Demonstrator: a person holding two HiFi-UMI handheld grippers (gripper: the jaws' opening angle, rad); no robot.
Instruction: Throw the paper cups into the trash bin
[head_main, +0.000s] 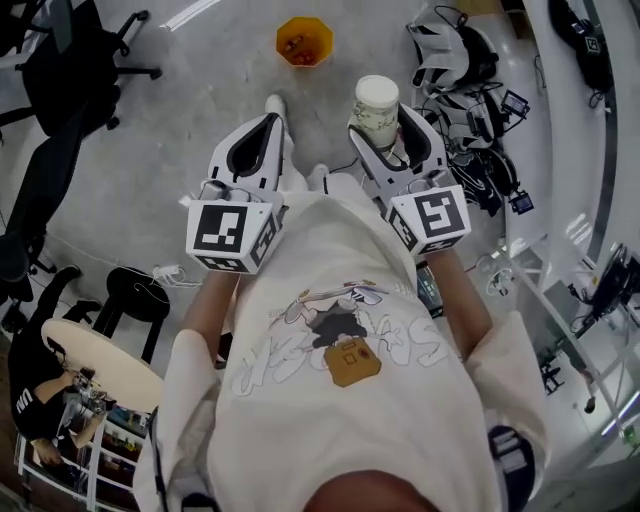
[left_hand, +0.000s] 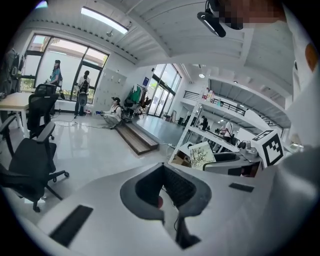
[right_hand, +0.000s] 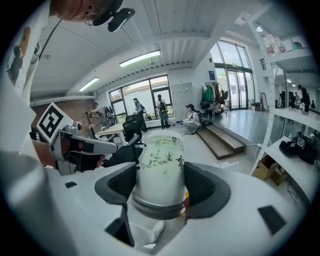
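My right gripper (head_main: 385, 135) is shut on a white paper cup (head_main: 377, 110) printed with green bamboo, held upright at chest height. In the right gripper view the cup (right_hand: 161, 170) fills the gap between the two dark pads (right_hand: 207, 190). My left gripper (head_main: 262, 135) is level with it on the left, jaws shut with nothing between them; its own view shows the tips (left_hand: 162, 172) meeting, and the cup (left_hand: 201, 154) off to the right. An orange trash bin (head_main: 304, 41) stands on the grey floor ahead, with something red inside.
Black office chairs (head_main: 70, 60) stand at the far left. A heap of cables and gear (head_main: 470, 80) lies to the right of the bin. A black stool (head_main: 135, 290) and a round table (head_main: 90, 360) with a seated person are at the lower left.
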